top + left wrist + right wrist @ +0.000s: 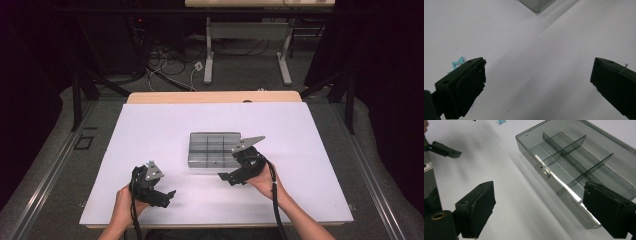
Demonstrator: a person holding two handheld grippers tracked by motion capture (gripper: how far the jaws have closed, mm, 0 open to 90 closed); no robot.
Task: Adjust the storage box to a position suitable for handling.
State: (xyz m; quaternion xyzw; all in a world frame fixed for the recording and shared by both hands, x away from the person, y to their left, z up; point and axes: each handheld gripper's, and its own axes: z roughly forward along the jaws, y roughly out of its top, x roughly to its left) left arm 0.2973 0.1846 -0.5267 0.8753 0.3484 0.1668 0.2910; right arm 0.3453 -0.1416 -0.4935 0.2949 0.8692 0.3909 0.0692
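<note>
White table (150, 130) under everything, bare apart from a few things; grey clear divided box (215, 149) at its middle, long axis across the table, compartments looking empty in the right gripper view (579, 162); one corner of that box at the top edge of the left gripper view (537, 4).

Right gripper (227, 177) next in size, held low just beside the box's near right corner, jaws spread wide with nothing between them, seen also up close (537, 207); one jaw over the bare table, the other in front of the box's near long wall, so the box ahead and slightly to one side, close enough for a short reach.

Left gripper (167, 196) near the front edge of the table, well apart from the box, jaws likewise spread wide and empty (537, 80); pointed toward the box corner across open white surface.

Smallest of all, a tiny pale blue star-shaped piece (457, 62) flat on the table, just beside and partly behind the left gripper's one jaw tip; same speck far off at the top of the right gripper view (501, 121); too small to name with certainty.

Deciding relation, as a judgement: blue piece nearest the left gripper, to the side of its jaw rather than between the two, hence a small sideways shift and a drop before any closing; box beyond, toward the right gripper.
</note>
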